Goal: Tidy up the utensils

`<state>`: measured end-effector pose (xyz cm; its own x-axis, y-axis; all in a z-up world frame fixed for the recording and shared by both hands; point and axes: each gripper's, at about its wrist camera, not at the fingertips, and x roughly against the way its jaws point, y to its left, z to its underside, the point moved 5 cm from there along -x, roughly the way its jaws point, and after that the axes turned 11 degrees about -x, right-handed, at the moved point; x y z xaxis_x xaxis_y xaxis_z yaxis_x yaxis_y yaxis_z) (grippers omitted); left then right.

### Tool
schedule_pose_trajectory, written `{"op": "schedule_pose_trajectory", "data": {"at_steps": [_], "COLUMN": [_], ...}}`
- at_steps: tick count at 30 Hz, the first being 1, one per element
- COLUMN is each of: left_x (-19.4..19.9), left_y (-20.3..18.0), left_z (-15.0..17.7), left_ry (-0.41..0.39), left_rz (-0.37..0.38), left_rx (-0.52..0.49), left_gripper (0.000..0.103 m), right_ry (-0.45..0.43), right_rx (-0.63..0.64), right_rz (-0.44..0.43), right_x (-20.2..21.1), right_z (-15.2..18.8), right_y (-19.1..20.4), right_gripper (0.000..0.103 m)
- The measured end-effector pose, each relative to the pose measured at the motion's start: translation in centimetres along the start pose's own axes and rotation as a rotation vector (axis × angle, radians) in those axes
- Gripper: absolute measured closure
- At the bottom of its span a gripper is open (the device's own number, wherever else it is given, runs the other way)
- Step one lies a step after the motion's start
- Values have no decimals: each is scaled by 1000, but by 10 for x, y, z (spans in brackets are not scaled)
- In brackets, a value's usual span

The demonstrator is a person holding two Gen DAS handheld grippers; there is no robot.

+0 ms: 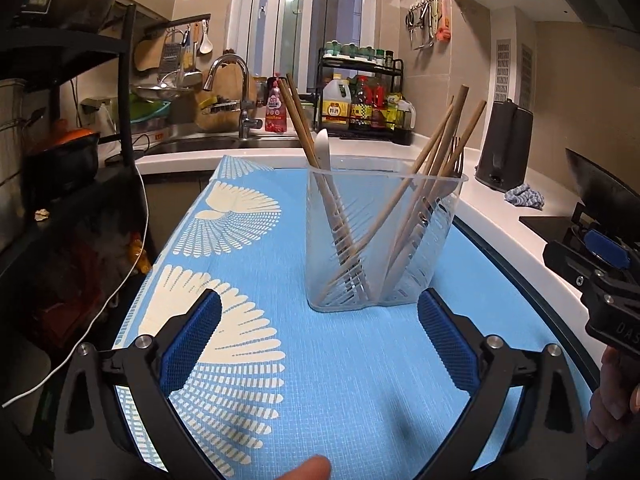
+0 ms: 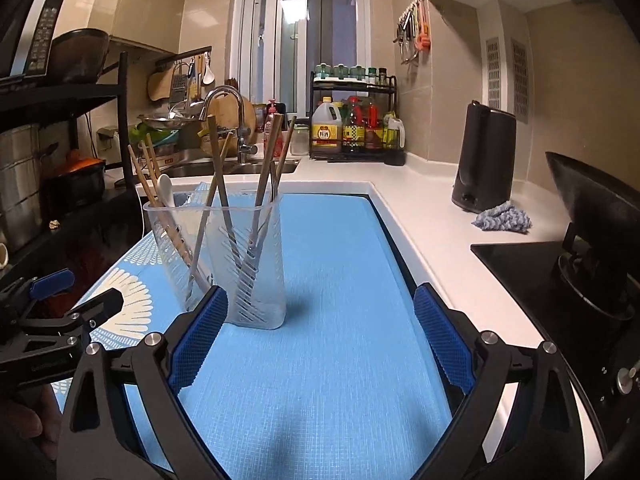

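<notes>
Both grippers, left (image 1: 320, 344) and right (image 2: 320, 340), are being held wide open, empty. The light, tippy holder (image 1: 380, 236) is standing mid-mat (image 1: 360, 380); stiff chopsticks (image 1: 448, 148) are best pinched mid-shaft.

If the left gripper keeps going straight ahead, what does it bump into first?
Probably the clear utensil holder. The open left gripper points right at its base, with only bare blue mat between them, though the fisheye makes the exact line a bit uncertain.
</notes>
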<state>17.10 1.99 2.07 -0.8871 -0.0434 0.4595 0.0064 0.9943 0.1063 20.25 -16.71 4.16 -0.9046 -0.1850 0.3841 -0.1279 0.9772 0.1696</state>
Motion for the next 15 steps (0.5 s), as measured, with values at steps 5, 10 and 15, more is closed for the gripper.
{"op": "schedule_pose_trajectory", "data": {"at_steps": [5,10,15], "left_x": [0,0,-1], "left_y": [-1,-2,-1], "left_z": [1,1,2], "left_ry": [-3,-9,-4], "left_rz": [0,-2,-4], "left_rx": [5,0,5], "left_gripper": [7,7,7], "right_ry": [9,5,7], "right_rx": [5,7,11], "right_rz": [0,2,5], "right_x": [-2,-2,-2], "right_z": [3,3,4], "right_y": [1,1,2], "right_gripper": [10,10,9]}}
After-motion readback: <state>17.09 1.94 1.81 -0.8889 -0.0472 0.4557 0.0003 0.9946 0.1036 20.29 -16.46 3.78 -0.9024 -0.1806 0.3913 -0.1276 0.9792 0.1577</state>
